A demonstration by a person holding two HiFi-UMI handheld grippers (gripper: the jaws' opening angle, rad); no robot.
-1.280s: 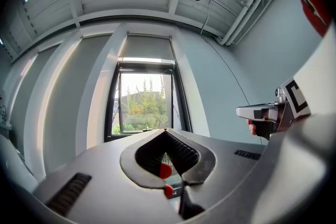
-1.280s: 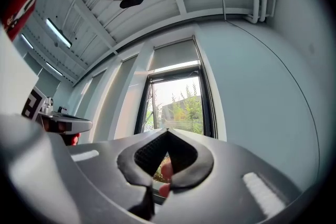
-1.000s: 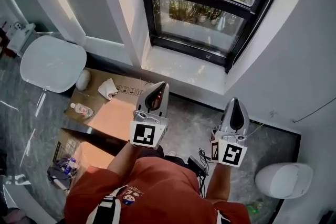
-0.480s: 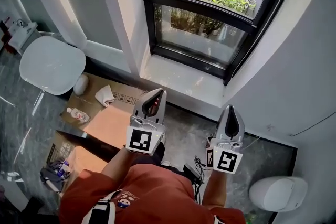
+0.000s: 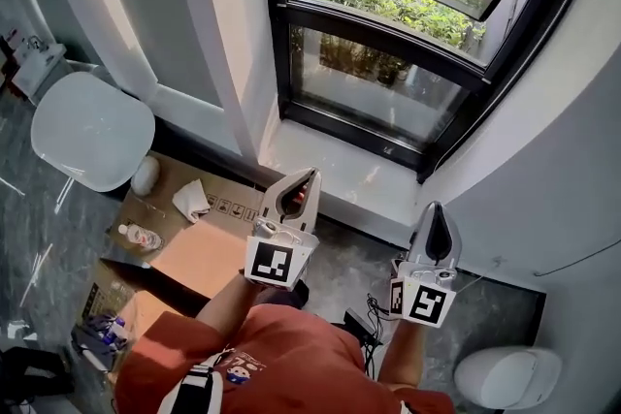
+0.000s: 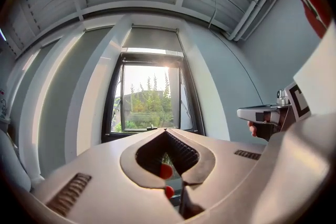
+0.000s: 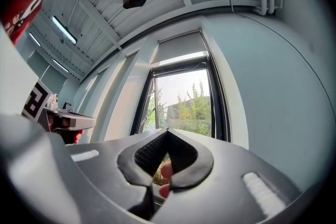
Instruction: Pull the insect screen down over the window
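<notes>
The black-framed window (image 5: 388, 102) stands ahead above a white sill (image 5: 340, 172), with its upper sash tilted outward. A grey screen panel (image 6: 153, 39) covers only the top of the window (image 6: 149, 105), and its lower edge sits high; the same screen panel (image 7: 181, 47) tops the window (image 7: 184, 105) in the right gripper view. My left gripper (image 5: 309, 175) is shut and empty, held short of the sill and pointing at the window. My right gripper (image 5: 436, 208) is shut and empty too, level with it on the right near the grey wall. Neither touches anything.
A white round seat (image 5: 92, 131) stands at the left. Below the sill lie a flattened cardboard box (image 5: 194, 242) with a white cloth (image 5: 191, 199) and a bottle (image 5: 139, 236). A white bin (image 5: 505, 375) sits at the lower right, and cables (image 5: 364, 325) lie on the floor.
Both grippers have moved forward toward the window together, staying shut. The window and sill now sit closer and larger in the head view.
</notes>
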